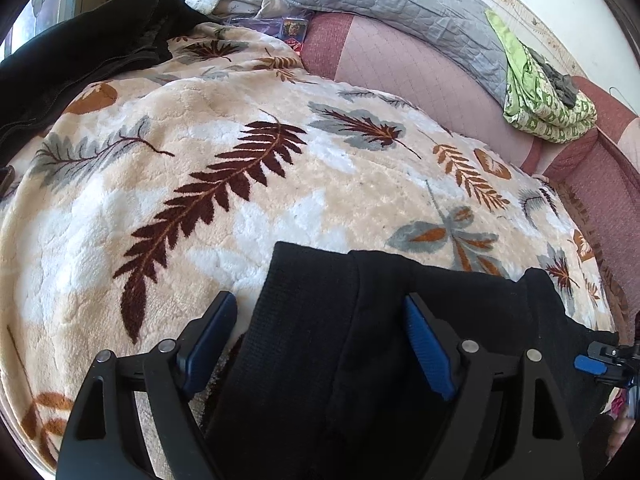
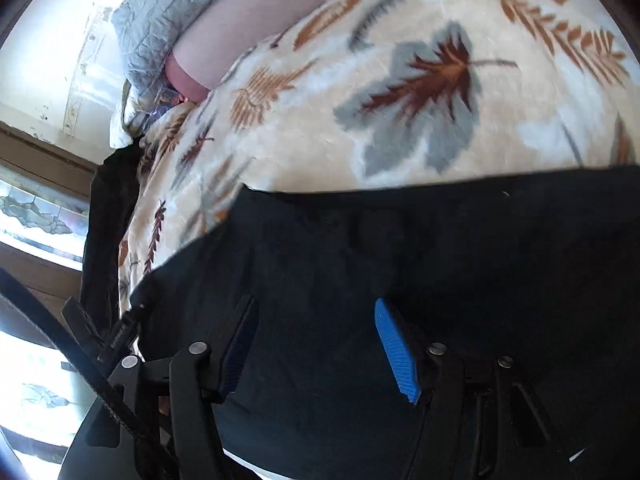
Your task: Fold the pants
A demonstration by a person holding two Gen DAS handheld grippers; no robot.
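Black pants (image 1: 360, 340) lie on a cream blanket with leaf prints (image 1: 240, 184). My left gripper (image 1: 320, 320) is open, its blue pads astride the ribbed end of the pants. My right gripper (image 2: 316, 324) is open too, over the dark fabric of the pants (image 2: 400, 248), with cloth showing between its pads. The right gripper also shows at the right edge of the left wrist view (image 1: 600, 360). Whether the fingers touch the cloth I cannot tell.
A second black garment (image 1: 80, 52) lies at the blanket's far left. A grey quilted pillow (image 1: 400, 4) and a green patterned cloth (image 1: 544, 100) rest on the pink mattress (image 1: 420, 76). A window (image 2: 36, 216) is on the left of the right wrist view.
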